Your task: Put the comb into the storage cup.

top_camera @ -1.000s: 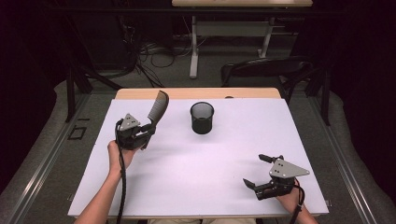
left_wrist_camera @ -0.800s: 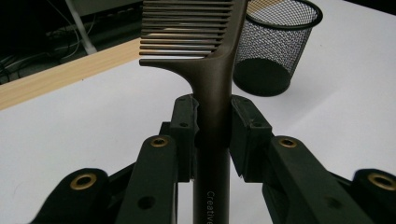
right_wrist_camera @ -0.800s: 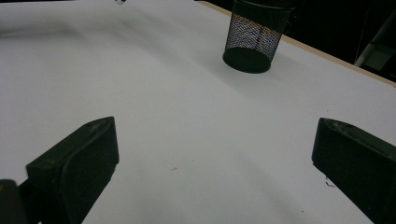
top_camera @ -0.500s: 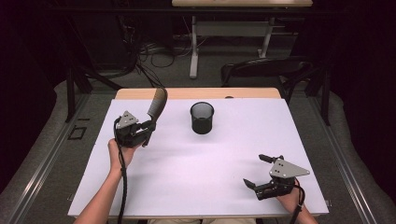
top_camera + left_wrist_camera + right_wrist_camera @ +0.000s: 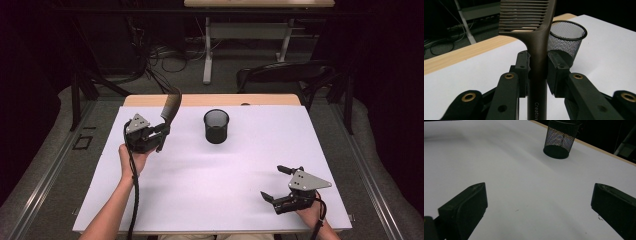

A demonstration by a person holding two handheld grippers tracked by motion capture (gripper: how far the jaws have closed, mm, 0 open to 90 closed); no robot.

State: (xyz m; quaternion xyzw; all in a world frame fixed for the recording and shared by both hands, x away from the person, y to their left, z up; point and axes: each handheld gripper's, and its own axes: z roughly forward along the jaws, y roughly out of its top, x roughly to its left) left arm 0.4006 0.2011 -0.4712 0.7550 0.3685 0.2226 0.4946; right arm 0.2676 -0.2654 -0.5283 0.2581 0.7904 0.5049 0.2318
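Note:
A dark brown comb (image 5: pixel 170 107) (image 5: pixel 537 45) stands upright in my left gripper (image 5: pixel 162 132) (image 5: pixel 537 67), which is shut on its handle, teeth end up. A hand holds that gripper above the table's left side. To its right stands a black mesh cup (image 5: pixel 216 126) (image 5: pixel 565 40) (image 5: pixel 560 140), open mouth up, a short way off. My right gripper (image 5: pixel 276 183) (image 5: pixel 537 202) rests low at the table's front right, jaws wide open with nothing between them, facing the cup from far off.
A white sheet (image 5: pixel 225 175) covers the wooden table (image 5: pixel 215 100). Behind the table are a dark chair (image 5: pixel 280 75), cables on the floor and a white desk frame (image 5: pixel 210 45).
The left gripper has carried the comb slightly to the right, toward the cup, and the comb stands a bit more upright. The right gripper has stayed put.

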